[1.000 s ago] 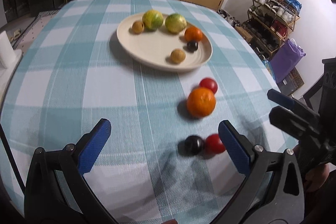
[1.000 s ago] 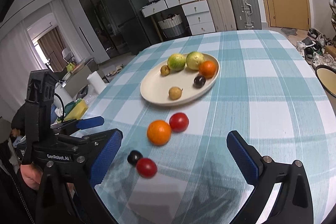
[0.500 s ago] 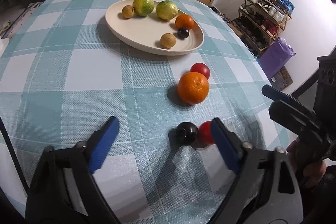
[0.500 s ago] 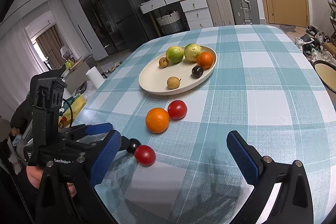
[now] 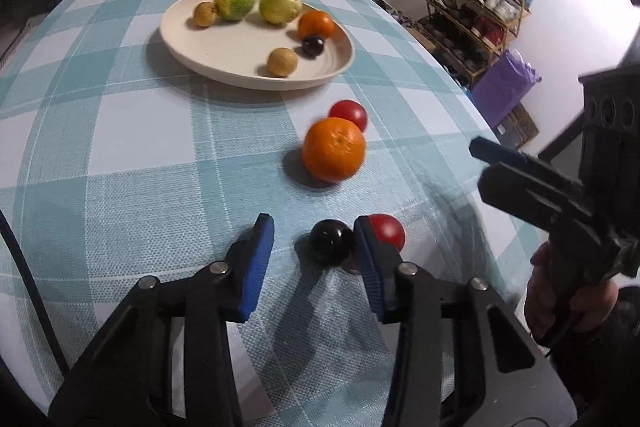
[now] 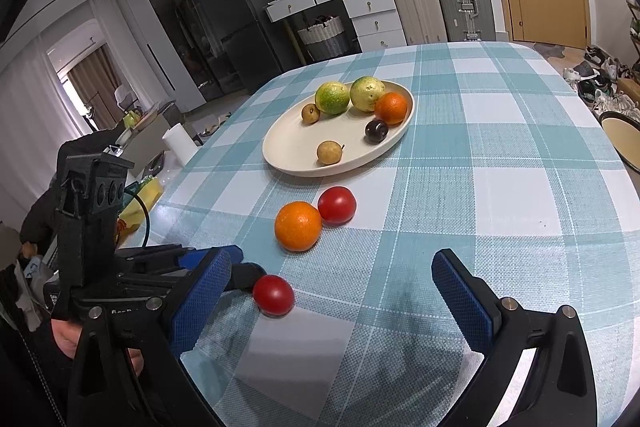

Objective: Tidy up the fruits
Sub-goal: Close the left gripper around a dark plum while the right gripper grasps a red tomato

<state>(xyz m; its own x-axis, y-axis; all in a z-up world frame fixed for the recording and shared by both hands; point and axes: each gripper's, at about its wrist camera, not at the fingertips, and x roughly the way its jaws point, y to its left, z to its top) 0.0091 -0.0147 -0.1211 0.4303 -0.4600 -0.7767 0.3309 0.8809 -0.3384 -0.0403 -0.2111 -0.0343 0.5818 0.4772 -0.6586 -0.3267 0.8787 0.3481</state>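
Plum [image 5: 331, 242] lies on the checked surface [image 5: 120, 155] between the spread fingers of the left claw [image 5: 314, 247], touching a red tomato [image 5: 386, 231] just outside the right finger. Right claw [image 6: 332, 291] hovers wide open nearby, gripping nothing.

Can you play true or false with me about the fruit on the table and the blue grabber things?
1. The cream plate holds six fruits. True.
2. The left gripper has its fingers around the small dark fruit on the cloth. True; it is open and not yet squeezing.
3. The big orange on the cloth sits on the plate. False; it lies on the checked tablecloth, beside a red fruit.
4. The right gripper is holding a fruit. False; it is open and holds nothing.
5. Both green fruits are on the cloth. False; they sit on the plate.
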